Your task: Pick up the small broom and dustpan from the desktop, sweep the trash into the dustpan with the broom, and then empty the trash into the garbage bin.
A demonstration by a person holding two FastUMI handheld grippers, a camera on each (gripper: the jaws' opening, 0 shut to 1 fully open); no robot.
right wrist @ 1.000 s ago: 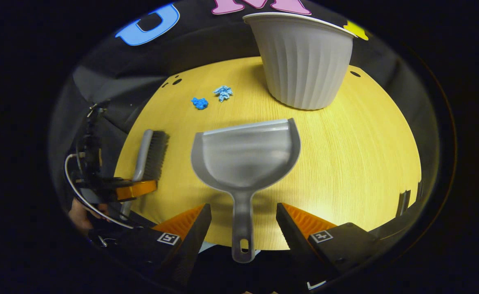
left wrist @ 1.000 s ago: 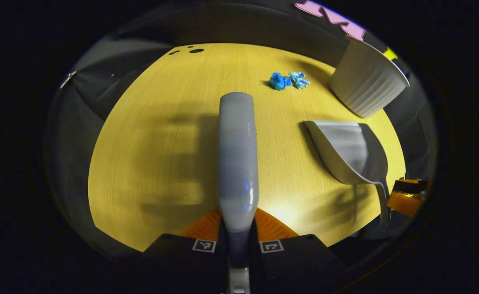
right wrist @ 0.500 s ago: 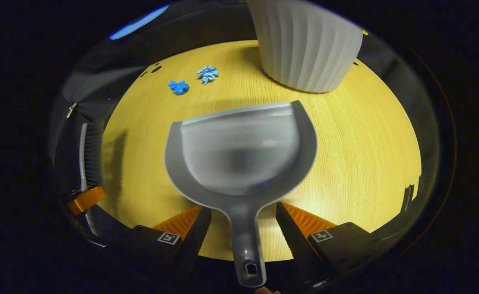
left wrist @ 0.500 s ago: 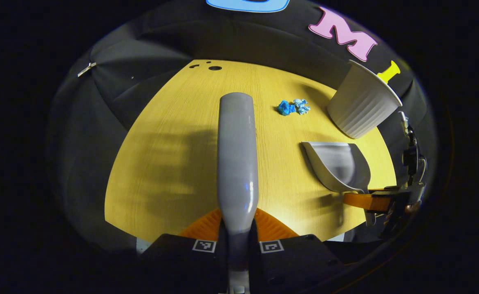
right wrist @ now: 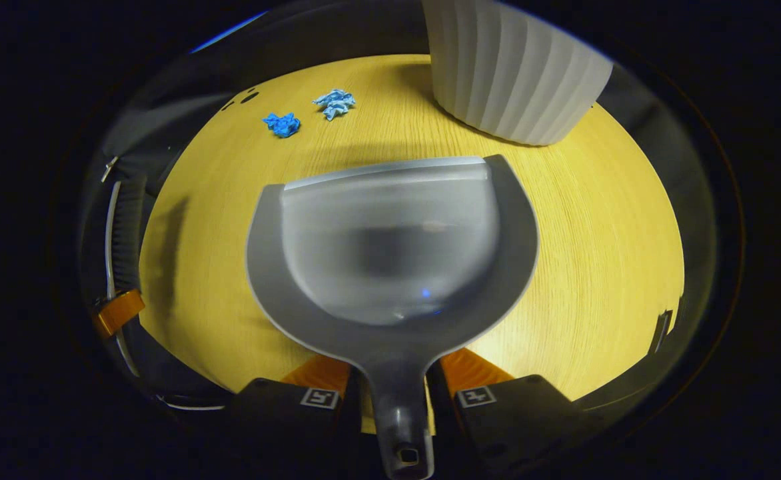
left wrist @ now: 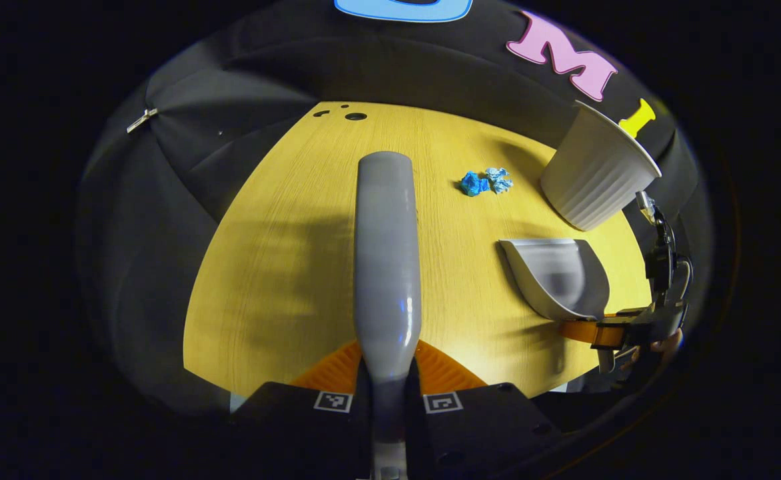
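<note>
My left gripper (left wrist: 388, 360) is shut on the grey broom (left wrist: 386, 253), whose back points straight ahead over the yellow table (left wrist: 284, 267). In the right gripper view, my right gripper (right wrist: 396, 377) is shut on the handle of the grey dustpan (right wrist: 390, 247), its mouth facing away from me. Two crumpled blue paper scraps (right wrist: 282, 124) (right wrist: 335, 102) lie on the table beyond the pan, to its left. The white ribbed garbage bin (right wrist: 510, 73) stands far right. The left gripper view shows the dustpan (left wrist: 557, 277), the scraps (left wrist: 486, 182) and the bin (left wrist: 597, 177) to the right.
The broom's dark bristles (right wrist: 126, 227) and my left gripper (right wrist: 117, 312) appear at the left edge of the right gripper view. Small holes (left wrist: 355, 116) mark the table's far edge. Black cloth surrounds the table.
My right gripper moved forward and closed on the dustpan handle; it was open around it before. The left gripper, still holding the broom, has drawn back from the table.
</note>
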